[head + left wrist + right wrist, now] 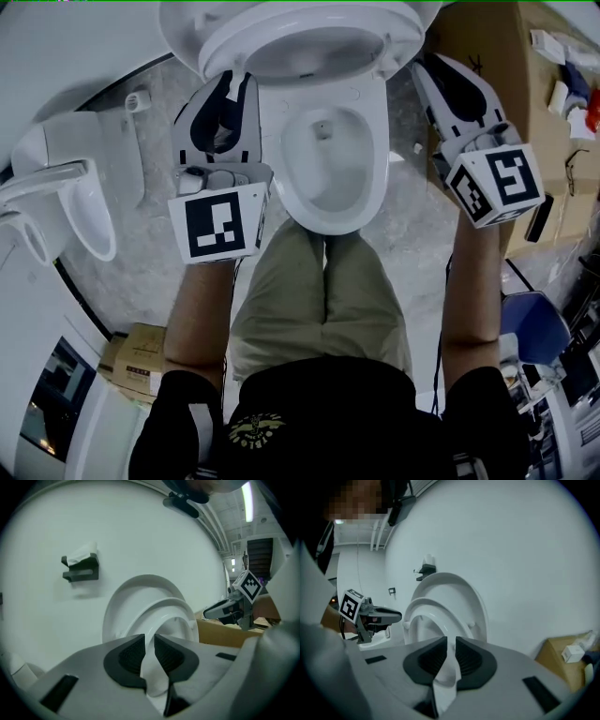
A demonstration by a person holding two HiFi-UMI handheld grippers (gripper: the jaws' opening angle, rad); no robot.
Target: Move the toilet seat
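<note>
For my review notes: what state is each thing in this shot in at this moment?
Toilet seat: partly raised, tilted, off the bowl and not yet back against the lid.
Toilet lid: up, standing behind the seat.
Toilet bowl: uncovered.
Left tongs: shut on one side edge of the seat.
Right tongs: shut on the opposite side edge.

2 grippers (234,82) (424,62), 2 toilets (367,141) (82,211), 2 boxes (492,56) (141,358).
</note>
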